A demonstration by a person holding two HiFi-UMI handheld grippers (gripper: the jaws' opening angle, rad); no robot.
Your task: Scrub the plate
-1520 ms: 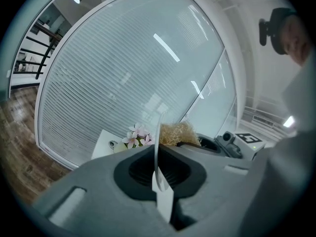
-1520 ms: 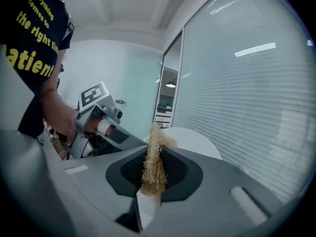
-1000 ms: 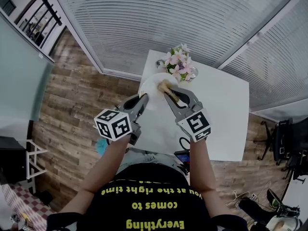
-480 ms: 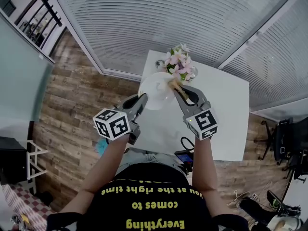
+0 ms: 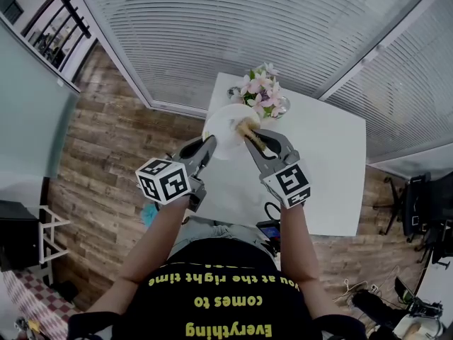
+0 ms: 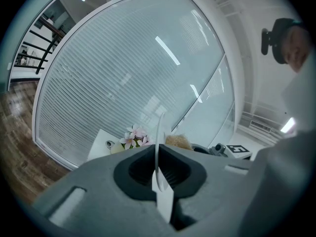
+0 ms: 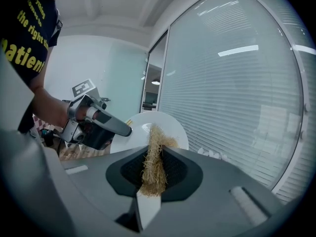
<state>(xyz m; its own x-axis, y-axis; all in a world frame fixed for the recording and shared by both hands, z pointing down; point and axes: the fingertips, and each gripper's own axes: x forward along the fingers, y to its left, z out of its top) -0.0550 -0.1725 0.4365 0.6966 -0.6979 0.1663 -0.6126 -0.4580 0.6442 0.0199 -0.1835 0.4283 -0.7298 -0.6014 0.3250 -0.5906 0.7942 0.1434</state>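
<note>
Two firm grips: plate (image 5: 221,134) rim in left hand-held gripper (image 6: 158,174), scrubber (image 7: 155,144) in right hand-held gripper (image 7: 152,174).

glossy, smooth white plate (image 5: 225,127); rough, dry, straw-like scrubber (image 7: 153,159); matt white worktop (image 5: 333,168); grainy, matt wood-plank floor (image 5: 106,147).

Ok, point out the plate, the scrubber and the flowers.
plate (image 7: 173,125), right gripper view, upper white face.
fibre scrubber (image 7: 152,167), right gripper view, strands between the jaws.
flowers (image 5: 260,94), head view, pink blossoms.

You're working in an office: blinds (image 5: 248,34) are hanging beyond the right claw (image 5: 249,133), a desk chair (image 5: 417,207) sitting rightward.
</note>
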